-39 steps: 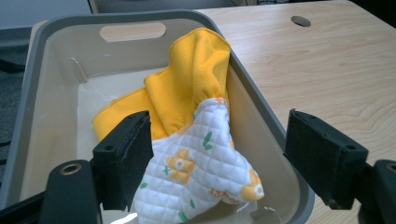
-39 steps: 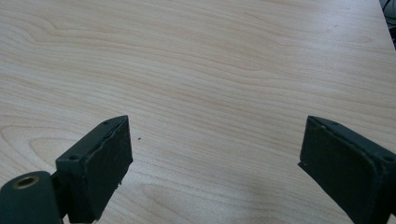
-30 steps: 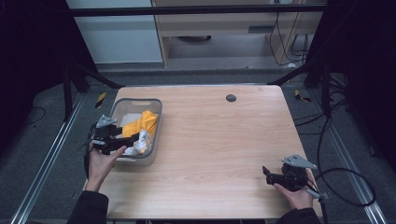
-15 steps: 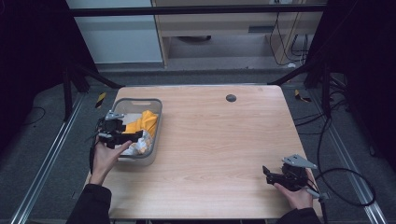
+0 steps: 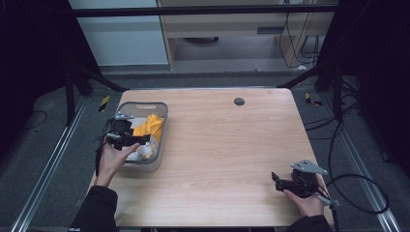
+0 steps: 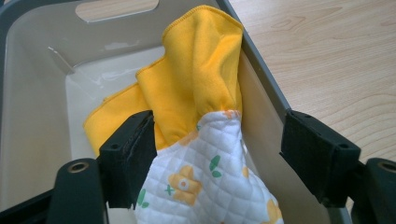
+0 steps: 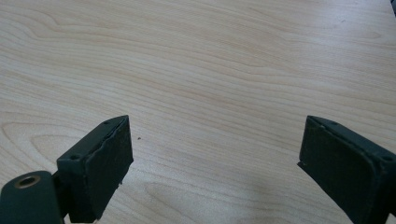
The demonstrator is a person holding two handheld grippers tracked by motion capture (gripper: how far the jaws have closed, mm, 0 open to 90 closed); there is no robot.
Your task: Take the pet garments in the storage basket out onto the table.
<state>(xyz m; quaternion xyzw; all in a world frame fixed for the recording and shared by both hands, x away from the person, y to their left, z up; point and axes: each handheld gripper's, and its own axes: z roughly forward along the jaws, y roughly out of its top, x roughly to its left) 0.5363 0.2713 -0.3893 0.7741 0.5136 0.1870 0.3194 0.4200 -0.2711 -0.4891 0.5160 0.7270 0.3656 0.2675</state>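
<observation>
Left gripper (image 5: 140, 140) has moved right over the bin (image 5: 162, 126), jaws wide but just closing around the cloths (image 6: 201, 140), ungripped. Reach step; next, close fully and lift. Right gripper (image 5: 276, 181) open, idle near right.

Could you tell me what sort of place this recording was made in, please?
Probably a lab or workshop set up for recording handling tasks. A bare wooden table stands inside a dark metal frame, loose cables trail over the grey carpeted floor, and a person holds the left gripper and right gripper.
</observation>
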